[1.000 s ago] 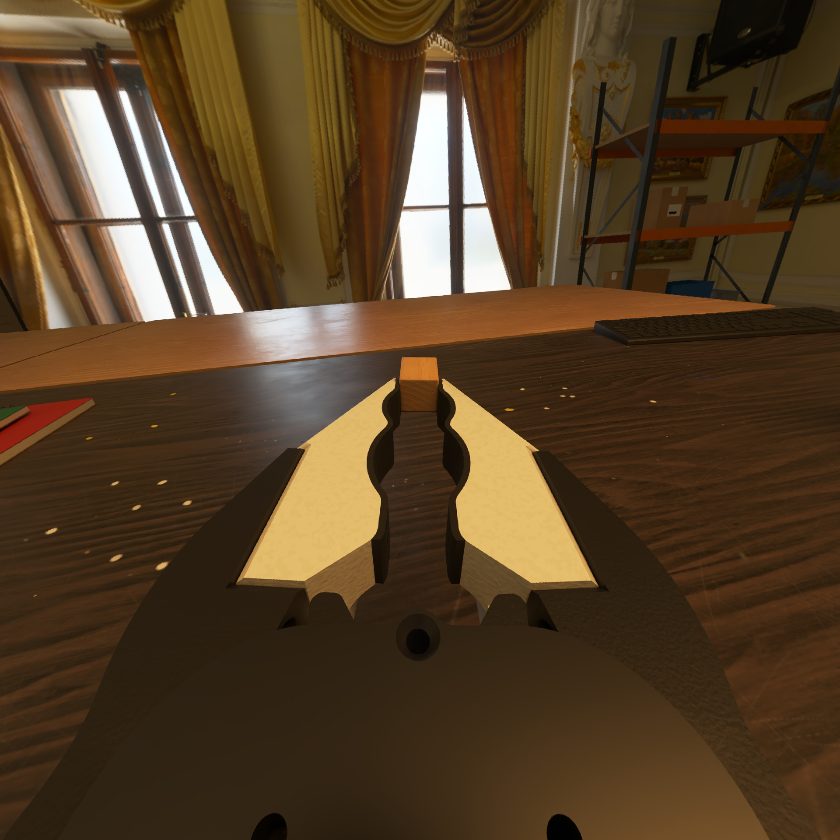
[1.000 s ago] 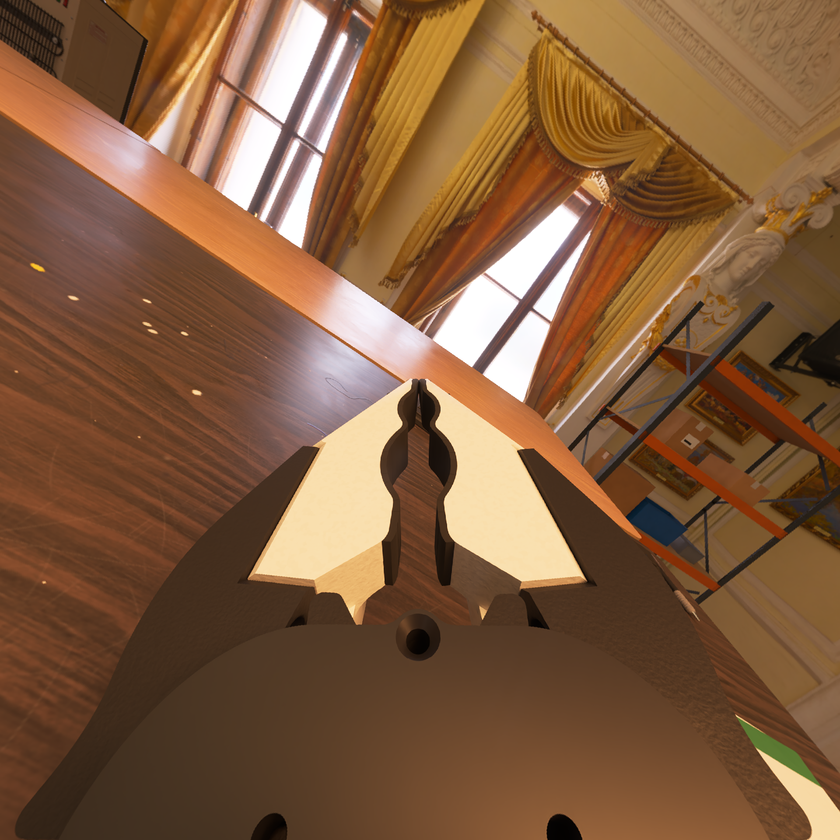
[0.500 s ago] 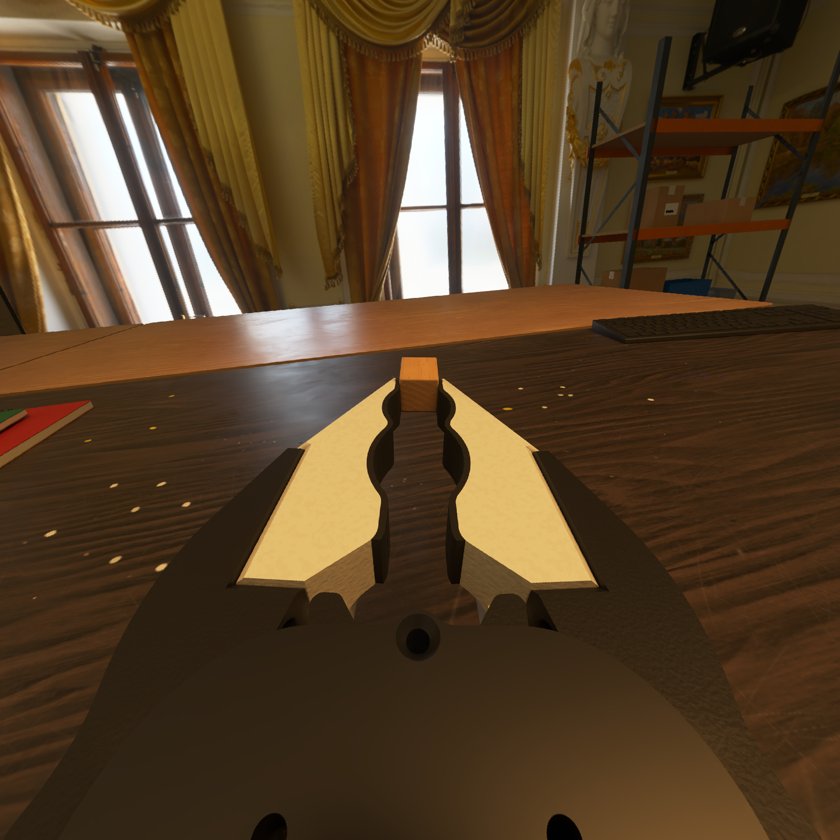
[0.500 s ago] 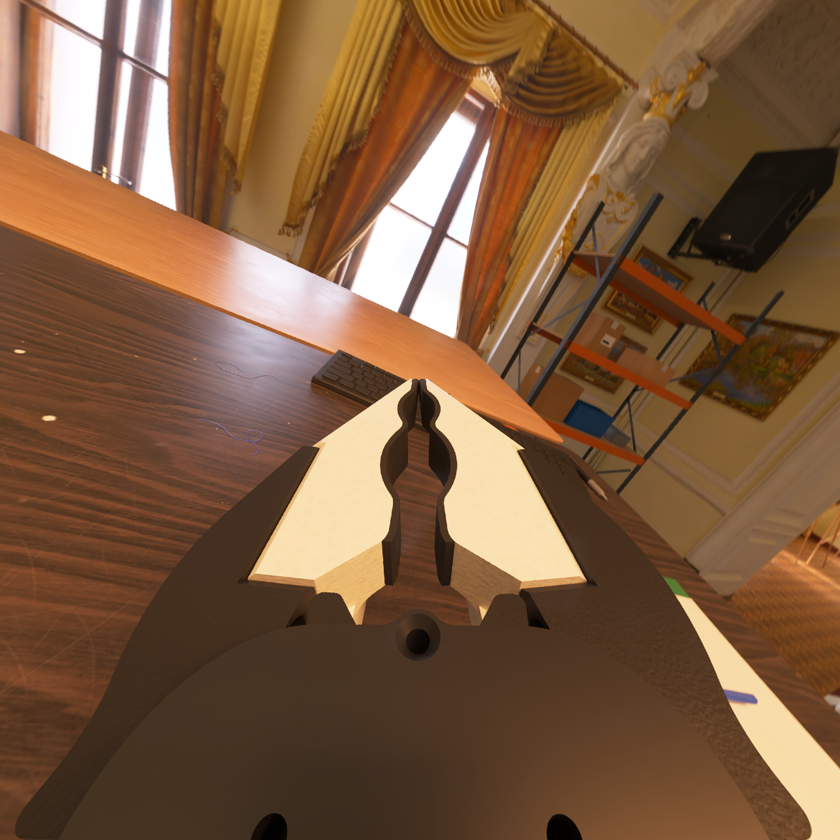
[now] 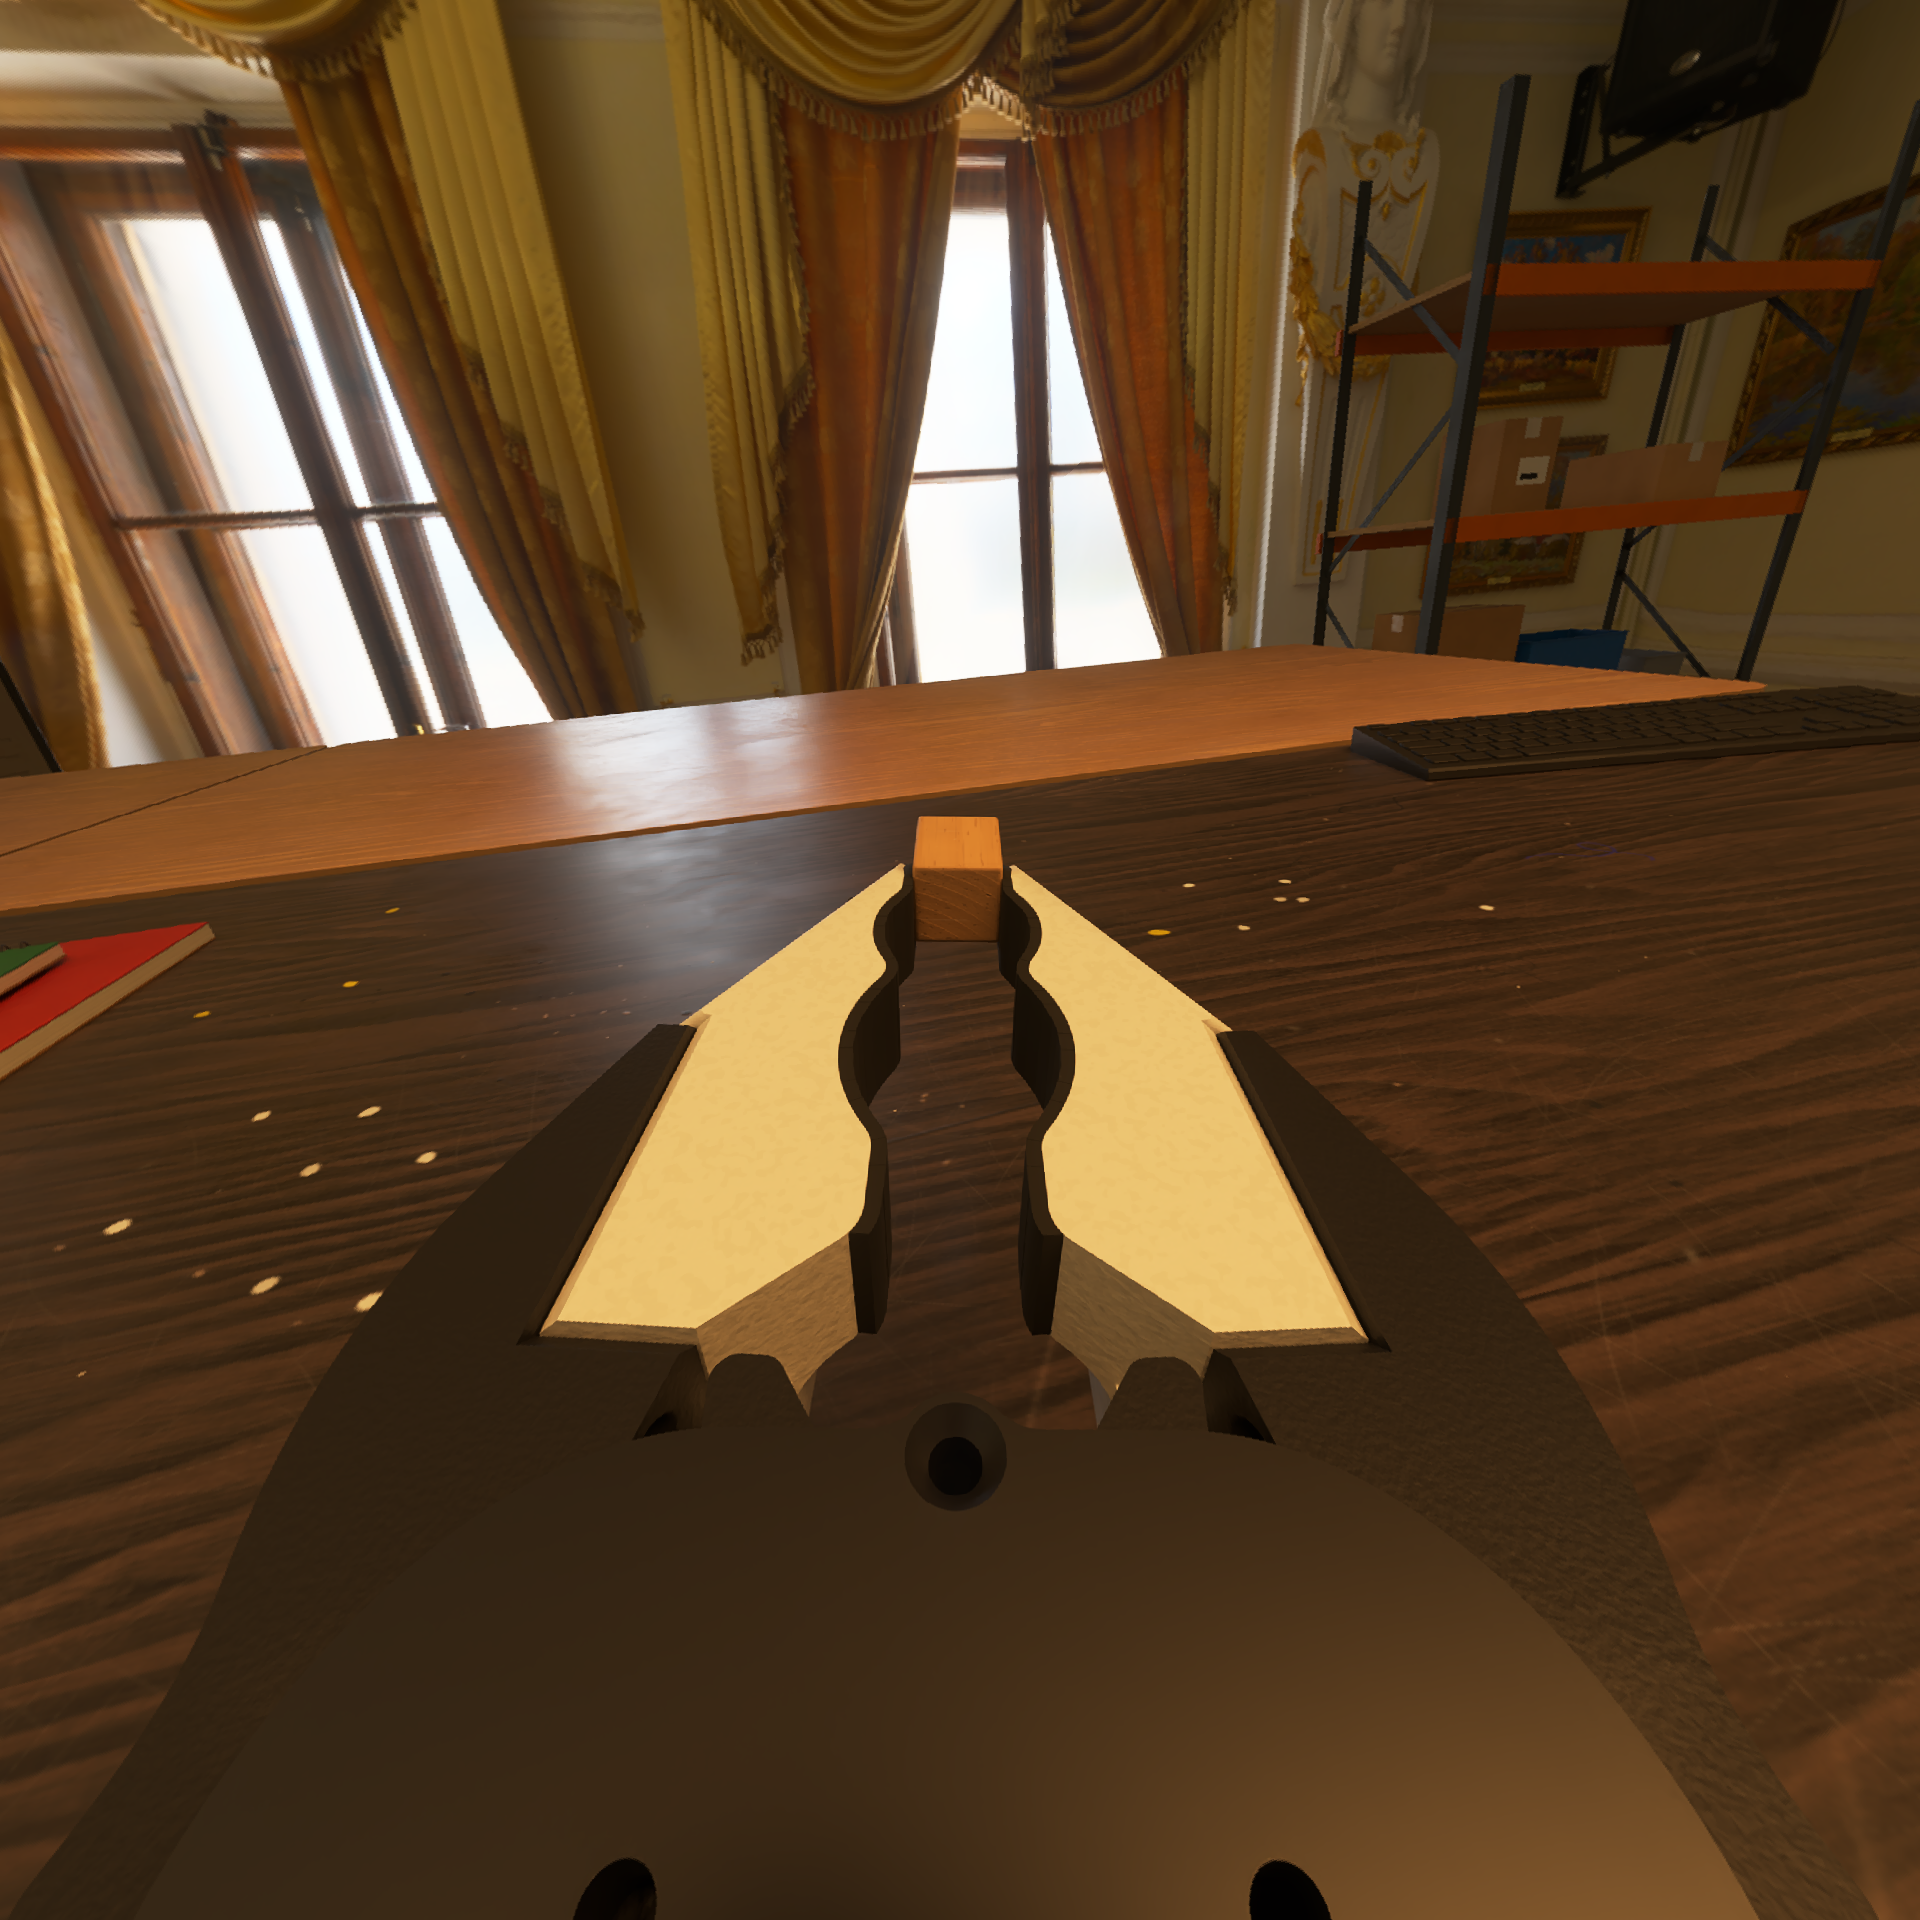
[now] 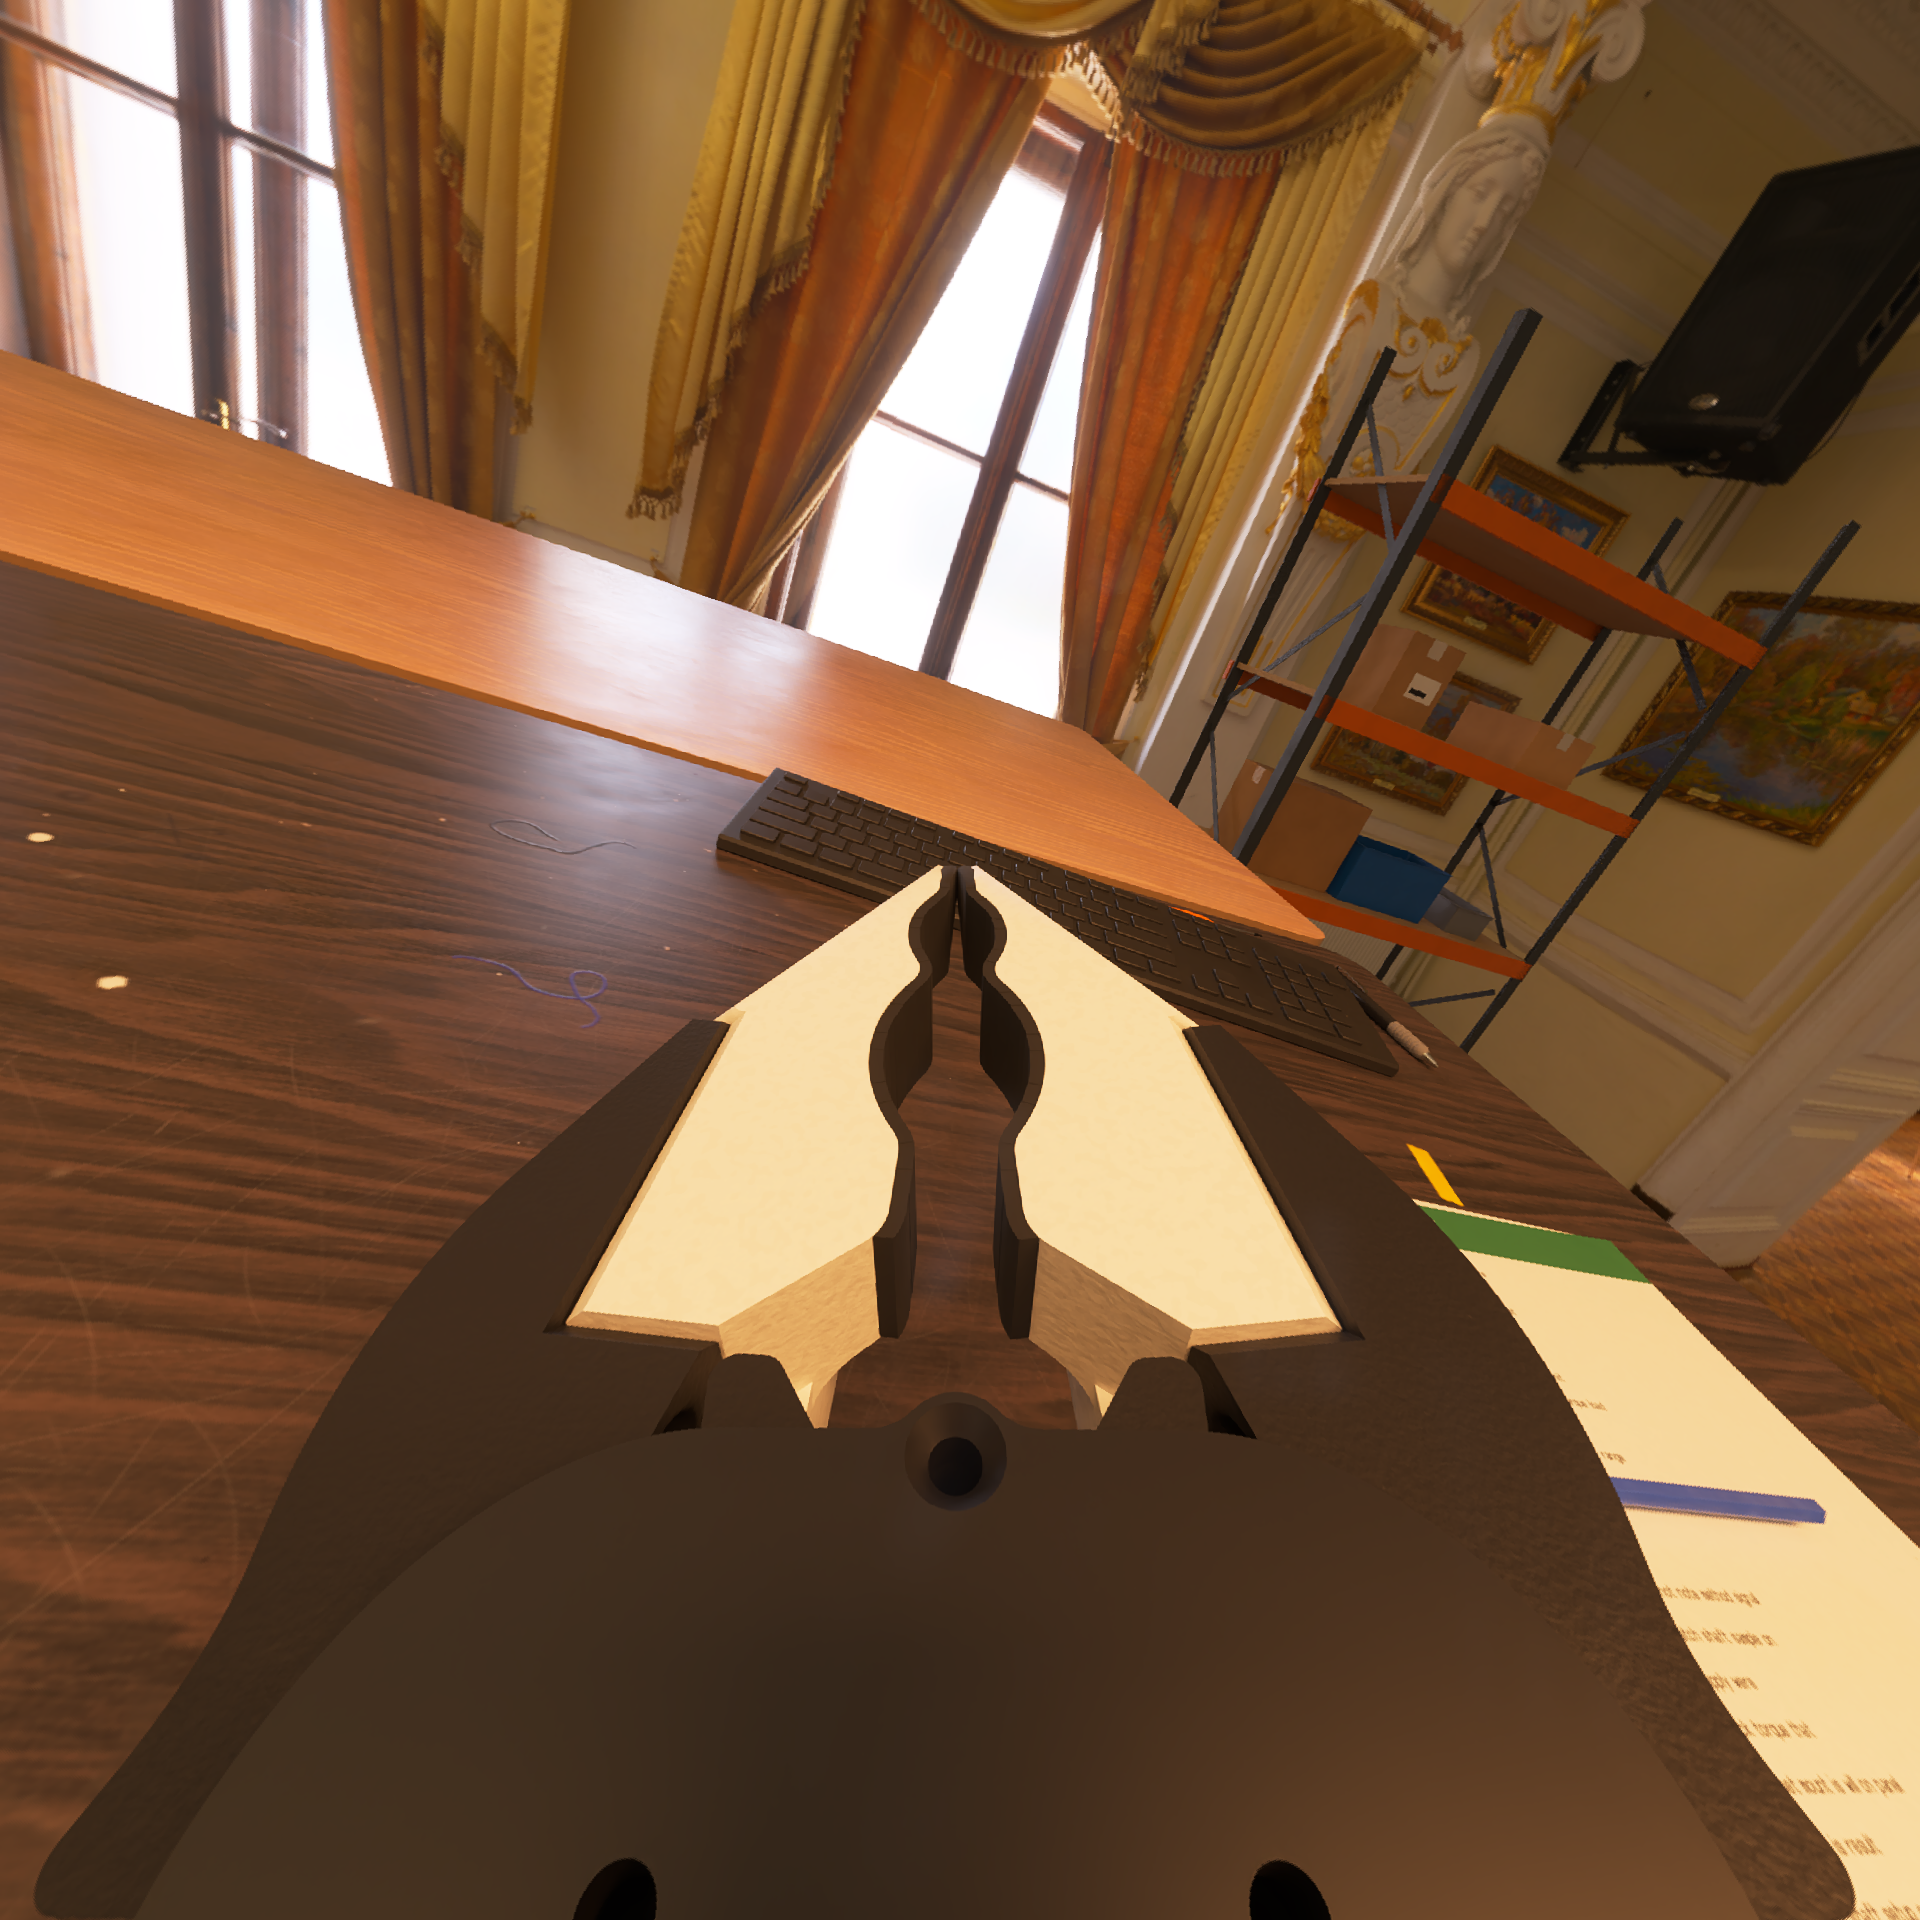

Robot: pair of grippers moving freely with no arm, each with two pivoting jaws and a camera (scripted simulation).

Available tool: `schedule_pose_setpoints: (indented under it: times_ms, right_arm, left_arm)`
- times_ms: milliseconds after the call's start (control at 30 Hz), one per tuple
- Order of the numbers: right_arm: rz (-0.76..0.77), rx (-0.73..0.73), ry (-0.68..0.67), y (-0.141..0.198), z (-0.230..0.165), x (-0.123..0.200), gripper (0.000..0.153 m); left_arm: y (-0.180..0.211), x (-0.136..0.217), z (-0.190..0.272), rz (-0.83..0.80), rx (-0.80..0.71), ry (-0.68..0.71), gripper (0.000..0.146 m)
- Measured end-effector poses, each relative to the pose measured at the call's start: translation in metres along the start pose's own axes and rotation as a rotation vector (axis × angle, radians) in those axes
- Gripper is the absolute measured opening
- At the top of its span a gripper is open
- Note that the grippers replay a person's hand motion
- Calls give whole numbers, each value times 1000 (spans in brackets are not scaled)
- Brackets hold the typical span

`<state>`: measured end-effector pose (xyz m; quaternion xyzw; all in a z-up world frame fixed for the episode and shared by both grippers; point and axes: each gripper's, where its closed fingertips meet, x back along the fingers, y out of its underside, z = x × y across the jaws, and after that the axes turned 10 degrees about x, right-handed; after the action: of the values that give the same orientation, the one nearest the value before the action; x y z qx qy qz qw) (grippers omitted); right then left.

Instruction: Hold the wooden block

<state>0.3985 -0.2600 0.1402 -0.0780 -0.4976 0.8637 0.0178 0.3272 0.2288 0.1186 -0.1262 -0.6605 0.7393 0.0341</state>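
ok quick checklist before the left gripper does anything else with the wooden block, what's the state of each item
1. Grip: wooden block sits between the tips of the left gripper, both fingertips against its sides: ok.
2. Depth of grip: only the very tips hold it, most of the block pokes past them: not ok for a fast move.
3. Block clear of the table: cannot tell from this low angle.
4. Right gripper: shut on nothing and away from the block: ok.
5. Obstacles: keyboard far right, red book far left, neither near the block: ok.
6. Block square in the jaws, not twisted: ok.
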Motion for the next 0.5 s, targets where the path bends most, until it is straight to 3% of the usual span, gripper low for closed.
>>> schedule_pose_setpoints:
  times_ms: [500]
  right_arm:
    - [7,-29,14,0,5,0,0]
  left_arm:
    - [1,-1,4,-7,-30,9,14]
